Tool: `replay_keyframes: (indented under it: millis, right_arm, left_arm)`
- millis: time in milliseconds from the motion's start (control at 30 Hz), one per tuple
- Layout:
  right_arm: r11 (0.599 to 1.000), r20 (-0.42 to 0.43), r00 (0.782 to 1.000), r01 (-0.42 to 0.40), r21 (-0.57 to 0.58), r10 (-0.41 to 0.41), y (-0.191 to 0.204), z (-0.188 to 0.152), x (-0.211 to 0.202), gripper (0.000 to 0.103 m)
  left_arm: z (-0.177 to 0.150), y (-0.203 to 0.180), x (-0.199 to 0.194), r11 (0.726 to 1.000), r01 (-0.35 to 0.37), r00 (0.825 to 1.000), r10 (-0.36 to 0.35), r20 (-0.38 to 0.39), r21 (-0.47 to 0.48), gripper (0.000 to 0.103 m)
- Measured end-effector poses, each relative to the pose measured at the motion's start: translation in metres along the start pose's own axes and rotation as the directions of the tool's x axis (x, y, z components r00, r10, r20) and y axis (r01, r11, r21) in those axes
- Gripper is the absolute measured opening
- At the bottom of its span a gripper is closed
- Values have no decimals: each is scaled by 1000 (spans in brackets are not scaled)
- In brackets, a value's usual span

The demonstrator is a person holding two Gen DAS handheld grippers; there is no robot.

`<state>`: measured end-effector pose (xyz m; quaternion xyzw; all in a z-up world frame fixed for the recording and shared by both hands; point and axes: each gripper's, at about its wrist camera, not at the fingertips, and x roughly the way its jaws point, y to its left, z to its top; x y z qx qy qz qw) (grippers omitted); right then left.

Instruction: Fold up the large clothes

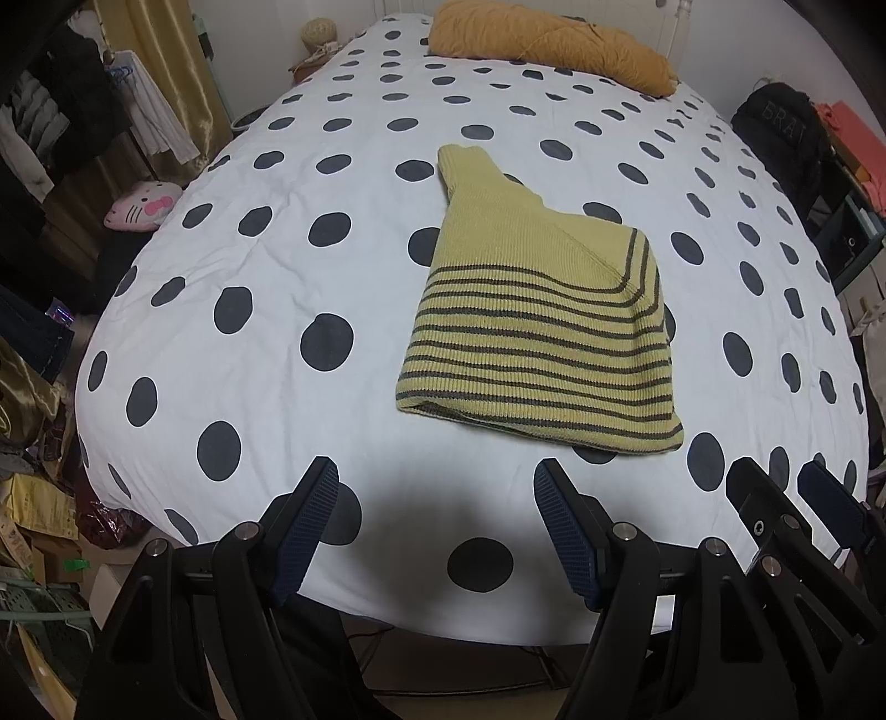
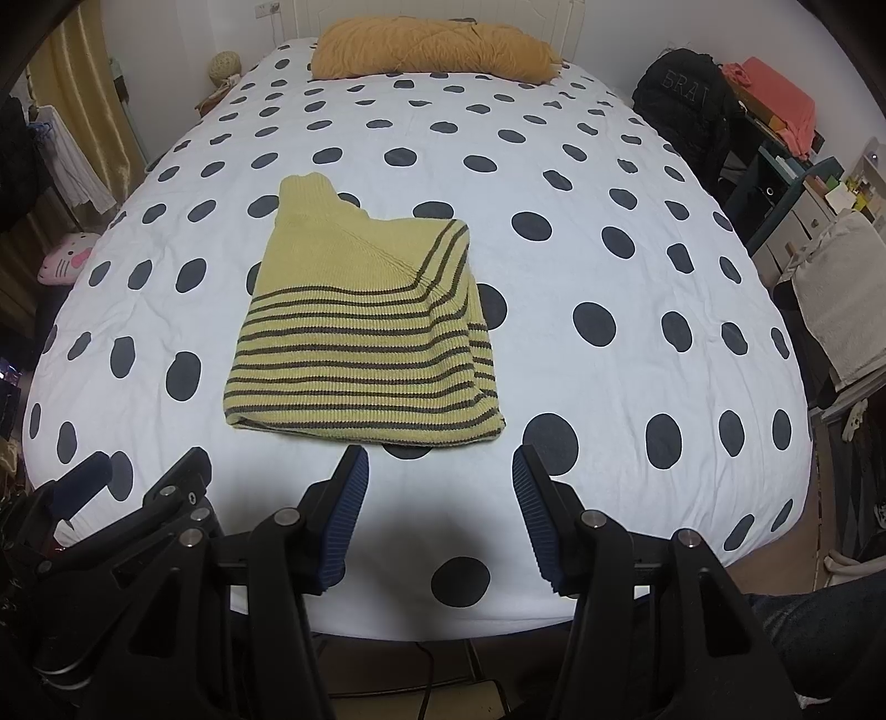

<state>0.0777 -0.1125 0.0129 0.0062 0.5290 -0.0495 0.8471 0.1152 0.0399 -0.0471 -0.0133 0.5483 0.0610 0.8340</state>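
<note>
Left tongs [image 1: 434, 471], bottom centre of the left wrist view: jaws apart, nothing between them, hanging over the near edge of the bed. Right tongs [image 2: 440, 459], bottom centre of the right wrist view: jaws apart too, a narrower gap, nothing held. Each pair shows in the other's view, at the lower right corner of the left view and the lower left corner of the right view, side by side and close together.

Just beyond the tips lies the sweater [image 1: 537, 332], yellow-green with dark stripes, folded into a compact bundle. It sits at frame centre in the left view, left of centre in the right view [image 2: 365, 338], flat on the bedspread [image 1: 249, 266], white with dark dots. One plain end sticks out toward the upper part of the frame. Tongs and sweater are apart, not touching.

Top of frame: a mustard blanket [image 2: 432, 47] bunched at the head of the bed. Upper right: a black backpack [image 2: 684, 105]. Left edge: a pink cat plush [image 1: 143, 206].
</note>
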Motion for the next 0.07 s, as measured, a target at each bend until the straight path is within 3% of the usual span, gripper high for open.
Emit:
replay_keyframes:
  millis: [67]
  right_arm:
    - [1000,0,1000,0,-2,0,0,1,0,55]
  left_arm:
    - [1,0,0,1000,-4,1000,4,2,4,74]
